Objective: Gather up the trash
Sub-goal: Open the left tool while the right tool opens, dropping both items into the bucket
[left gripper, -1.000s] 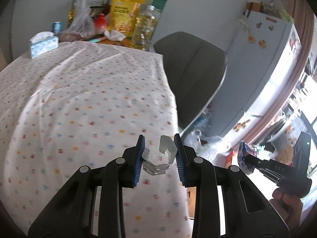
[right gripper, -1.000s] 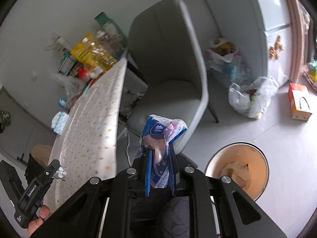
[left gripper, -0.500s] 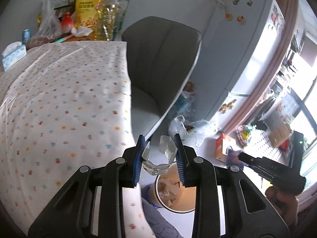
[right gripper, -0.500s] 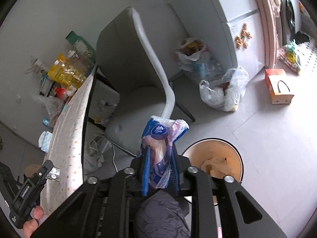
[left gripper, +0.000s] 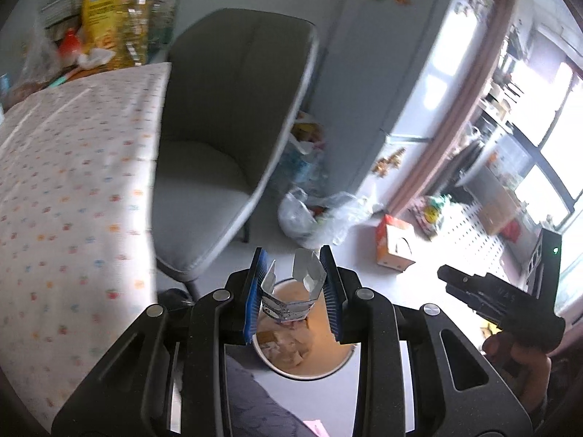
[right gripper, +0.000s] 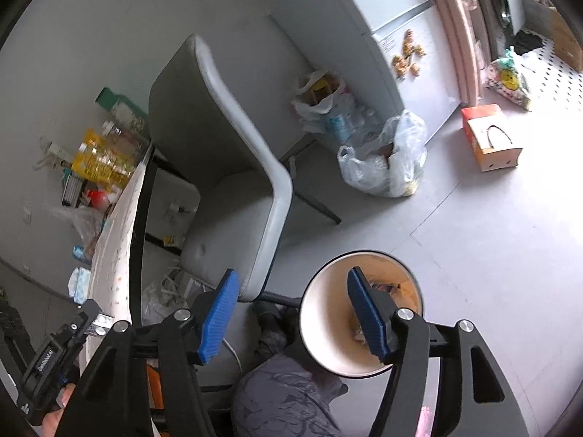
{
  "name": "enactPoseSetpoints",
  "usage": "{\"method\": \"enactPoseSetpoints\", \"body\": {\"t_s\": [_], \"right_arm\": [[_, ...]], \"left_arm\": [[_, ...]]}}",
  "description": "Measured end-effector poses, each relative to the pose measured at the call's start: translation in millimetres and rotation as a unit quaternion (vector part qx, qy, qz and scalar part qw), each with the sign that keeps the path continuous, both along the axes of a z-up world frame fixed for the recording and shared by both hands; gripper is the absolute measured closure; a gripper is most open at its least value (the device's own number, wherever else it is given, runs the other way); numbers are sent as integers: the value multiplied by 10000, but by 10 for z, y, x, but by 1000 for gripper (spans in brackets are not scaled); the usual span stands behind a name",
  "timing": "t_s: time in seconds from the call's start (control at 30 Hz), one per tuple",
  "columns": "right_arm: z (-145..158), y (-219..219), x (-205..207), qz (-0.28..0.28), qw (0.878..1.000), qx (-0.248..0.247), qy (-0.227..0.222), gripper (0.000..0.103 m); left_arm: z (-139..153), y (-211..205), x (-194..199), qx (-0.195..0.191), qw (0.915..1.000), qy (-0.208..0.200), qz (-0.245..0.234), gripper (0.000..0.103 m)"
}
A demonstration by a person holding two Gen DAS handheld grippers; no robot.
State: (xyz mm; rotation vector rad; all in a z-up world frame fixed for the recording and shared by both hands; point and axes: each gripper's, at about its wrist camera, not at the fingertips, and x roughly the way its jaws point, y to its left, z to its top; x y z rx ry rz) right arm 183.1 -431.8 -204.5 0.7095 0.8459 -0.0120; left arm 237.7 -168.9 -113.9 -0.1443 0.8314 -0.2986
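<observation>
above the bin (left gripper: 309, 371), left claw (left gripper: 296, 291) grasping foil wrapper (left gripper: 291, 291); right claw (right gripper: 291, 313) just released, empty

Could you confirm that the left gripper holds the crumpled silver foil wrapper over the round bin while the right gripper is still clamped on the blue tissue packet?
Not quite: the right gripper is open and empty in the right wrist view, its jaws having just opened. The left gripper does hold the crumpled silver foil wrapper over the round bin.

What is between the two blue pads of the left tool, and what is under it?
In the left wrist view, a crumpled silver foil wrapper sits pinched between the pads of the left tool. Directly beneath it is the open trash bin, with scraps inside.
</observation>
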Motion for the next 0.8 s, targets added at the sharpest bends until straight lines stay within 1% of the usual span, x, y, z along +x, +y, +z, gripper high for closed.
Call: {"method": "enactPoseSetpoints", "body": {"t_s": [0.2, 0.3, 0.33, 0.37, 0.4, 0.43, 0.53, 0.8], "right_arm": [[89, -288, -206, -309, 9995, -57, -90, 37], [113, -400, -305, -461, 9989, -56, -119, 36], [116, -433, -338, -503, 9986, -58, -123, 36], [115, -472, -371, -532, 9985, -55, -126, 36], [113, -493, -399, -559, 9983, -53, -126, 36], [110, -518, -425, -589, 9982, -53, -121, 36], [95, -551, -470, -627, 9980, -41, -109, 36], [112, -453, -452, -527, 9985, -21, -143, 36]], "left_arm": [[-88, -400, 52, -51, 9987, 147, -479, 73], [-145, -565, 80, -172, 9967, 294, -734, 68], [-159, -594, 82, -214, 9963, 327, -762, 56], [-165, -608, 86, -259, 9961, 344, -771, 47], [-162, -611, 89, -334, 9960, 326, -759, 32], [-146, -602, 78, -432, 9960, 278, -728, 27], [-116, -563, 63, -492, 9962, 241, -683, 22], [-21, -405, 16, -561, 9971, 151, -495, 15]]}}
